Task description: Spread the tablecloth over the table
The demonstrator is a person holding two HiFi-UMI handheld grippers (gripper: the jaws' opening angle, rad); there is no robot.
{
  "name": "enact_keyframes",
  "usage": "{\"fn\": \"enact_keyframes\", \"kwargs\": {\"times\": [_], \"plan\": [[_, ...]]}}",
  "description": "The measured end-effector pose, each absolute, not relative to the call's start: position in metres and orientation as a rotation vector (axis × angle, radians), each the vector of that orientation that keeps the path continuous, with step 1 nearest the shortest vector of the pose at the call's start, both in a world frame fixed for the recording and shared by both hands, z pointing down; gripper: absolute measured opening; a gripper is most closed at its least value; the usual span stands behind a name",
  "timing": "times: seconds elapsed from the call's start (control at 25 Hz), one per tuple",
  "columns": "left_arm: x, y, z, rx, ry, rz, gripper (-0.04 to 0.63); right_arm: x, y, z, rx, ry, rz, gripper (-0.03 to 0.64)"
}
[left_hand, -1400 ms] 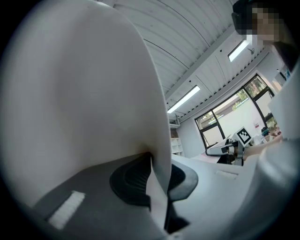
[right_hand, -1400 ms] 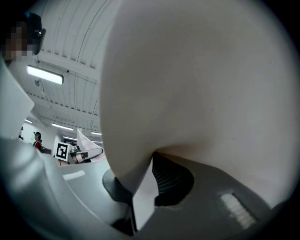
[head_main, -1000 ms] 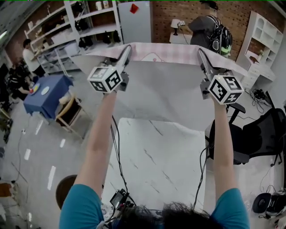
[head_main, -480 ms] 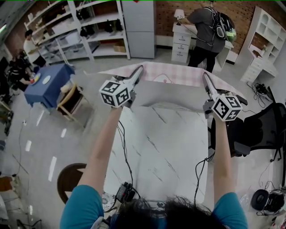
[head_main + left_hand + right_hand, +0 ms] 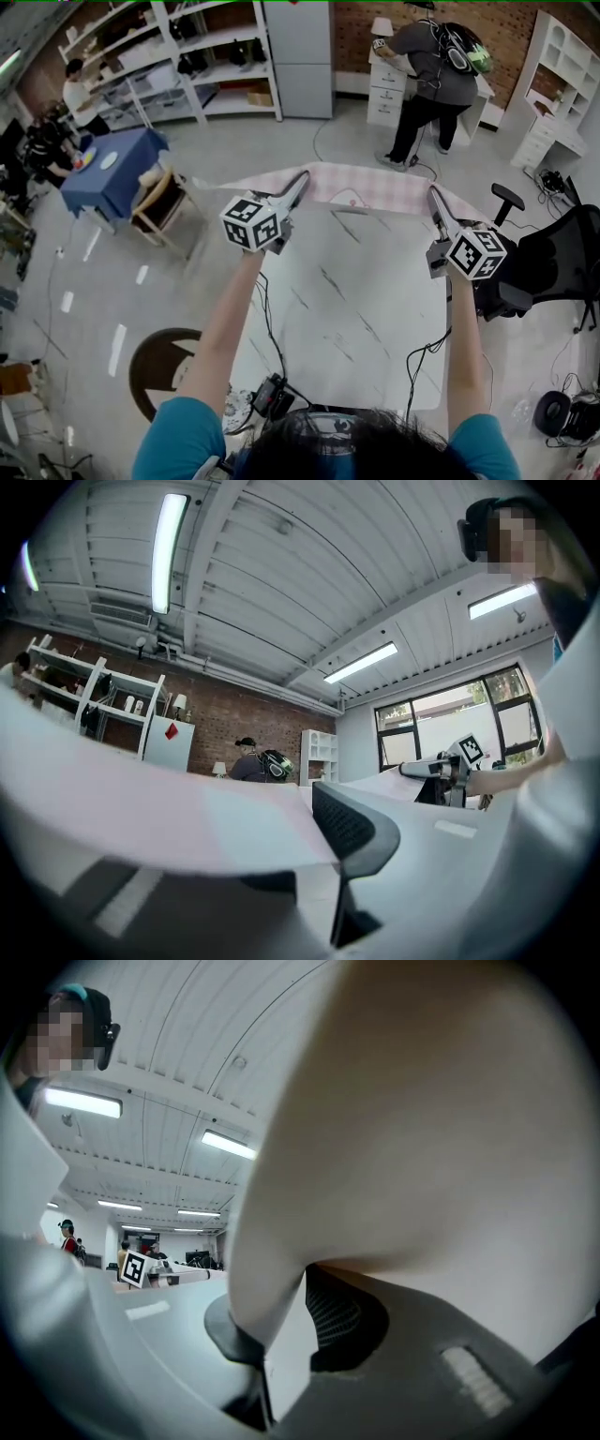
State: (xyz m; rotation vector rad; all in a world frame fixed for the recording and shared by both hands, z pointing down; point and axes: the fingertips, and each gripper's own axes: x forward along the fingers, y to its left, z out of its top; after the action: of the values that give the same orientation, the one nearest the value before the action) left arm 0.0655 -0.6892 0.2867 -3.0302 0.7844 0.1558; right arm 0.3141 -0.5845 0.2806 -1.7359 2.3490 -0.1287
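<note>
The tablecloth (image 5: 361, 186), pink check on its upper side and white underneath, hangs as a narrow band along the far edge of the white marble table (image 5: 347, 309). My left gripper (image 5: 302, 176) holds its left corner and my right gripper (image 5: 434, 193) its right corner, with the cloth stretched between them. In the left gripper view the cloth (image 5: 187, 822) covers one jaw and ends at the black pad (image 5: 352, 827); these jaws have just been opening a little with the cloth still between them. In the right gripper view the white cloth (image 5: 422, 1147) folds down between the jaws of the right gripper (image 5: 281, 1321).
A black office chair (image 5: 553, 272) stands close to the table's right side. A blue table (image 5: 112, 173) and a wooden chair (image 5: 159, 211) are to the left, and a round brown stool (image 5: 159, 370) is near left. A person with a backpack (image 5: 431, 56) stands beyond. Cables (image 5: 272, 394) hang at the near edge.
Both grippers have come down and the raised, billowing cloth has sunk to a low band at the far edge. Much more of the marble top shows bare now.
</note>
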Motion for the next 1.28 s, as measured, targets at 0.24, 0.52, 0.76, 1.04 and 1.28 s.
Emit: {"fn": "enact_keyframes", "kwargs": {"times": [0.24, 0.52, 0.76, 1.04, 1.28], "plan": [[0.038, -0.639, 0.332, -3.12, 0.779, 0.148, 0.072, 0.291, -0.533, 0.324, -1.718, 2.277, -0.269, 0.04], [0.005, -0.589, 0.386, -3.23, 0.82, 0.12, 0.071, 0.262, -0.482, 0.378, -1.773, 2.237, -0.418, 0.04], [-0.014, -0.547, 0.423, -3.343, 0.845, 0.136, 0.069, 0.247, -0.439, 0.42, -1.801, 2.153, -0.575, 0.038], [-0.036, -0.497, 0.47, -3.465, 0.868, 0.165, 0.066, 0.227, -0.386, 0.473, -1.739, 2.009, -0.807, 0.035], [-0.052, -0.465, 0.513, -3.582, 0.9, 0.158, 0.067, 0.215, -0.353, 0.514, -1.742, 1.916, -0.936, 0.036]]}}
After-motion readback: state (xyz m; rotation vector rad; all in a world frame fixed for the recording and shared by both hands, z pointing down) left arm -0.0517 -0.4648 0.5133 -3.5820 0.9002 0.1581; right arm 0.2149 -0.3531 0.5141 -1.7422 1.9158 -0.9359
